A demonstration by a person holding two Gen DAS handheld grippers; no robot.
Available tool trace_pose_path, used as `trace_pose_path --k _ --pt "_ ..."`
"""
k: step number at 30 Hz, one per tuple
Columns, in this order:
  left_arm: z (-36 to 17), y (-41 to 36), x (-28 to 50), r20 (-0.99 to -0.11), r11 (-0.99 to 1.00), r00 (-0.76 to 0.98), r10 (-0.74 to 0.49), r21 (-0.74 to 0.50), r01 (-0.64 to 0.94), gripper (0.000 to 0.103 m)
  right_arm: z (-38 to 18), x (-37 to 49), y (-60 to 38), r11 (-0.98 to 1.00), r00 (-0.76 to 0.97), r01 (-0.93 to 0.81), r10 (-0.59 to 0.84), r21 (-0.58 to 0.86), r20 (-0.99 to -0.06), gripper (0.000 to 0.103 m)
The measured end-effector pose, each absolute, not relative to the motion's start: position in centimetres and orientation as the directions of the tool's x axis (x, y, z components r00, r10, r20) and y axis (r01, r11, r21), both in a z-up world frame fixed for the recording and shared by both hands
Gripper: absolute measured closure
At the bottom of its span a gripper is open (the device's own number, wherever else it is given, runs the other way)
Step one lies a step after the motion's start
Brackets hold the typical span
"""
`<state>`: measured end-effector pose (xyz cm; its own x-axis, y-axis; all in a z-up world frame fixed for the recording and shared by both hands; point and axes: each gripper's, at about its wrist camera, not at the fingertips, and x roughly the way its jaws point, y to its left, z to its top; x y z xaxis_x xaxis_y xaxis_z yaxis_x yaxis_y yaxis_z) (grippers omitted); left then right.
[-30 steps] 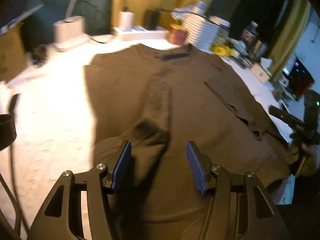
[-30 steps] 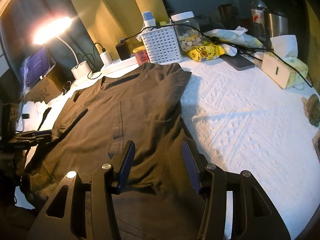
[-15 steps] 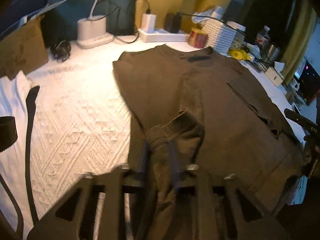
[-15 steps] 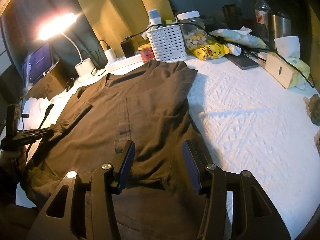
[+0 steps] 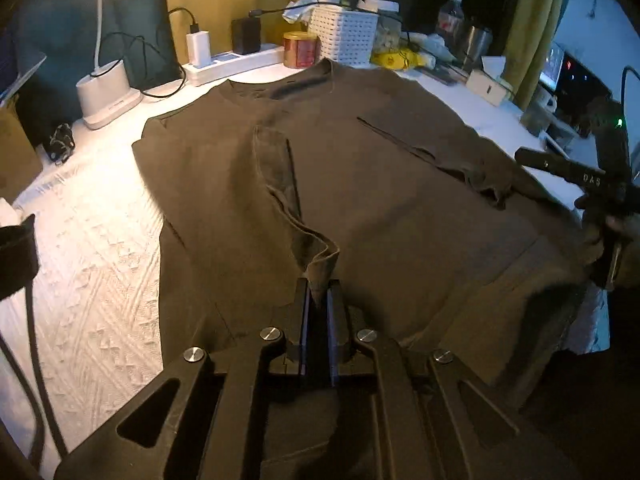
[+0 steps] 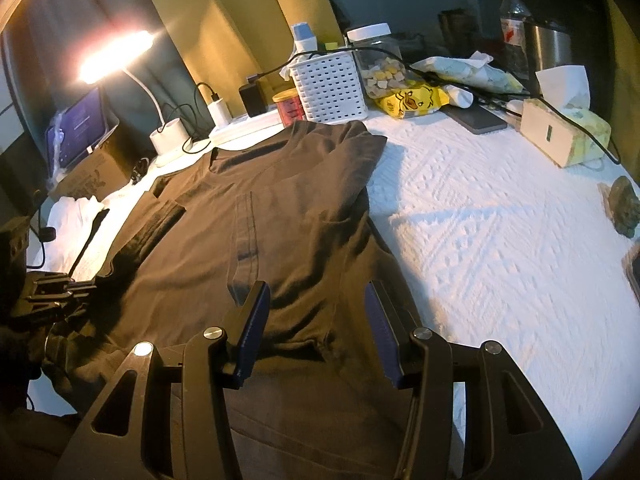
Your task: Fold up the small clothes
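A white textured bedspread [image 6: 480, 240] carries the dark brown long-sleeved shirt [image 5: 360, 200], spread flat. The left gripper [image 5: 318, 300] has just nipped a raised fold of its sleeve; the right gripper [image 6: 316, 320] hovers spread wide above the hem.

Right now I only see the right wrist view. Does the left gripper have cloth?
Observer: Yes. The left gripper is shut on the sleeve end. Its jaws have just been closing, with the cuff between them.
Operator: How does that sleeve lie?
Observer: Folded in over the shirt front, running from the shoulder down to the gripper, cuff lifted off the cloth.
Operator: Anything showing on my unit from there?
Observer: A green light is lit on the right gripper body, at the shirt's edge.
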<state>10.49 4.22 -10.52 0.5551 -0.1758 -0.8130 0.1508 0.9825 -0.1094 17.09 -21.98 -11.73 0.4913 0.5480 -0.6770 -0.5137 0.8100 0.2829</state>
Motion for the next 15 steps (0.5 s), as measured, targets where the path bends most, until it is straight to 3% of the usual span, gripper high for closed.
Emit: trace_pose_path --k 2,3,4,15 --pt "-9.8 4.0 10.5 -0.798 0.974 0.562 -0.217 -0.141 0.177 0.062 -11.8 17.2 -22.3 0.813 0.493 -0.507 0.547 0.287 -0.677 0.051" --pt "-9.3 4.1 10.7 -0.785 0.970 0.572 -0.237 -0.161 0.181 0.033 -11.8 17.3 -22.5 0.814 0.494 -0.504 0.546 0.289 -0.676 0.051" --pt "-9.0 4.3 10.9 -0.773 0.969 0.586 -0.243 -0.173 0.174 0.018 -11.8 17.3 -22.6 0.815 0.495 -0.502 0.546 0.290 -0.676 0.051" --pt "-10.6 4.7 17.8 -0.796 0.965 0.546 -0.260 -0.239 0.111 0.017 -12.0 18.2 -24.1 0.819 0.508 -0.478 0.551 0.316 -0.662 0.051"
